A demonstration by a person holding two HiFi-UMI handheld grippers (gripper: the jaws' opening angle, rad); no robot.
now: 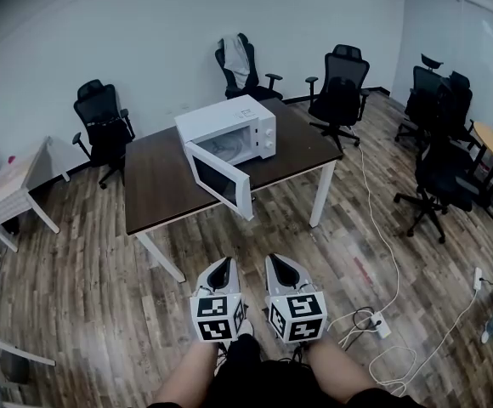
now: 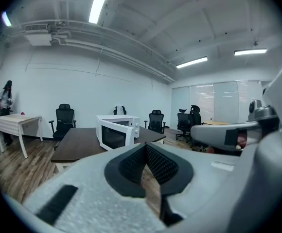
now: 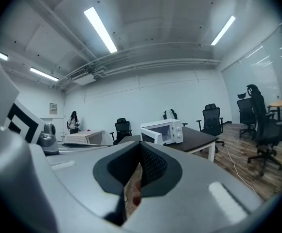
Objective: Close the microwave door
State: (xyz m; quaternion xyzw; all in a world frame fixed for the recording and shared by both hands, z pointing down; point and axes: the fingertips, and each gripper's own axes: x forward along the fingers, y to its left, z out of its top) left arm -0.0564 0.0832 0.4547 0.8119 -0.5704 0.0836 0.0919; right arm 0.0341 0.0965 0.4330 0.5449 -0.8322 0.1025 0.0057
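Note:
A white microwave (image 1: 234, 126) stands on a dark brown table (image 1: 157, 185) ahead of me. Its door (image 1: 219, 179) hangs open, swung out over the table's near edge. The microwave (image 2: 115, 132) shows small and distant in the left gripper view, and the microwave (image 3: 164, 131) is equally far off in the right gripper view. My left gripper (image 1: 222, 263) and right gripper (image 1: 278, 260) are side by side low in the head view, well short of the table. Both point toward it. The left gripper (image 2: 145, 147) and the right gripper (image 3: 141, 147) are shut, with nothing between the pads.
Black office chairs stand around: one behind the table at the left (image 1: 102, 121), two at the back (image 1: 338, 92), several at the right (image 1: 442, 172). A white cable and power strip (image 1: 378, 323) lie on the wood floor right of me. A small light table (image 1: 8, 189) stands at left.

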